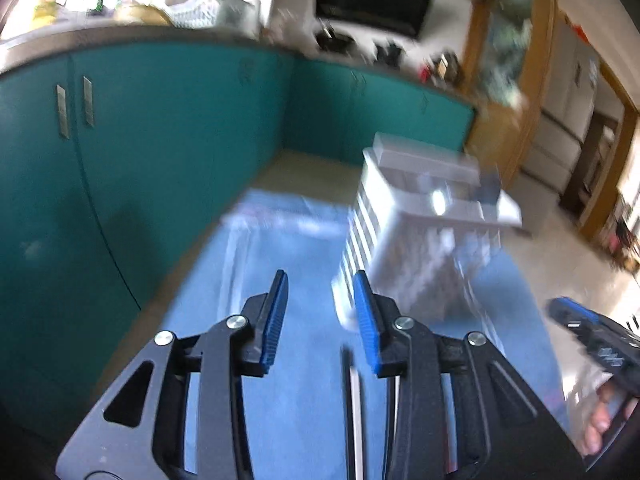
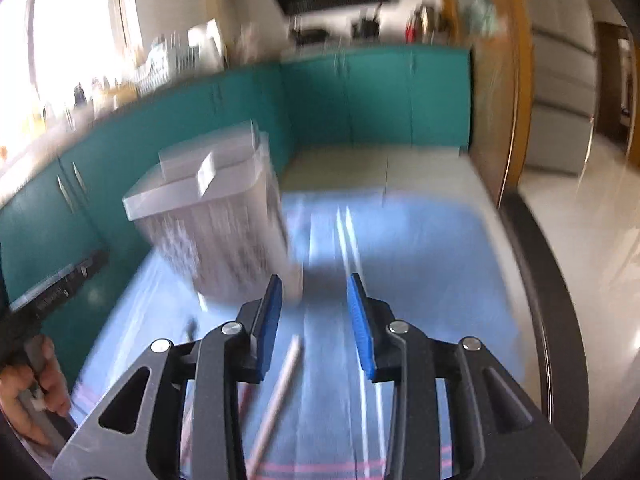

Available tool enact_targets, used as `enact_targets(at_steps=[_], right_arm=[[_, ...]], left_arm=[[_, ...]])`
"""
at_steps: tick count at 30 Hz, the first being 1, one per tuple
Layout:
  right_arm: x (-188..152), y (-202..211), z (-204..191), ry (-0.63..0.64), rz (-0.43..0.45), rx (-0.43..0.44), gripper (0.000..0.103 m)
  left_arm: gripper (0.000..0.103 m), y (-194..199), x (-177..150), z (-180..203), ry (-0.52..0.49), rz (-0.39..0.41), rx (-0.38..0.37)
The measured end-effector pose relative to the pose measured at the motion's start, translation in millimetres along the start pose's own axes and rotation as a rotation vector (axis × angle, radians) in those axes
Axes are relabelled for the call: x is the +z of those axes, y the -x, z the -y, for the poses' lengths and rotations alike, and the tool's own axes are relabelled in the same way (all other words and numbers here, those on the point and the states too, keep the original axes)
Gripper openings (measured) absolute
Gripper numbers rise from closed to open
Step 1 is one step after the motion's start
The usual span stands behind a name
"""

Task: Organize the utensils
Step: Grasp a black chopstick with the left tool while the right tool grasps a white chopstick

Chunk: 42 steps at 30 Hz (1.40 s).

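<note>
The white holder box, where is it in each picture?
Left wrist view: the white holder box stands right of centre, beyond the left tool.
Right wrist view: it is left of centre, ahead of the right tool.
Shared landmark: the blue cloth beneath it.

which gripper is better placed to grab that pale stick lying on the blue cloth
Right, probably. The pale stick lies just under the open right gripper, almost between its fingers. The left gripper, also open, points toward the white holder instead.
</note>
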State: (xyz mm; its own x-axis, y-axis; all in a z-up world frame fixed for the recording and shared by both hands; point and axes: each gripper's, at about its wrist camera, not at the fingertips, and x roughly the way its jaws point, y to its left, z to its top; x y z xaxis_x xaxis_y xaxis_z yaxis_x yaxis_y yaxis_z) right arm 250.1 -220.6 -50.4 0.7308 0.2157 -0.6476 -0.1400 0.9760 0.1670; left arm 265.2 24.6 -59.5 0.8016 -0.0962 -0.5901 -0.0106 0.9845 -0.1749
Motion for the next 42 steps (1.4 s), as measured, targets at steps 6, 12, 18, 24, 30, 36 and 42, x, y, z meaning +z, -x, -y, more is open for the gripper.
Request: enact_targets(at_steps=[6,12,18,24,30,36,42], right_arm=[[-24,-51,-21,0.038,-0.201,0.013,0.033],[-32,-70,-39,0.101,-0.254,-0.078,0.033],[-40,-78,-49,0.130,-0.257,-0.118,0.033],[-40,-80,-46,0.141,-0.244,-0.121,0.025],[-44,-72,-42,0.143,-0.249,-0.086,0.007],[-41,-43,-26,0.064,-0.222,-0.039,0.007],[-42,-37,-9,-0.004,-0.237,-0.071,0.007]], left_arm=[[0.032,-31,-31,20,-0.124,-0.150,-0.014],[0.033,-58,-47,20,-0.181,-0.238,-0.014],[0.033,-84,-47,14,-0.157,-0.275,-0.003],[0.007,-95,-43,20,-0.164,-0.294,0.029],[0.006,-79,-48,6,-0.127,-0.302,-0.004],[0.006,-51,-44,-7,-0.093,-0.271,-0.058],[0.007,-54,-44,-25,-0.066,-0.276,-0.023]])
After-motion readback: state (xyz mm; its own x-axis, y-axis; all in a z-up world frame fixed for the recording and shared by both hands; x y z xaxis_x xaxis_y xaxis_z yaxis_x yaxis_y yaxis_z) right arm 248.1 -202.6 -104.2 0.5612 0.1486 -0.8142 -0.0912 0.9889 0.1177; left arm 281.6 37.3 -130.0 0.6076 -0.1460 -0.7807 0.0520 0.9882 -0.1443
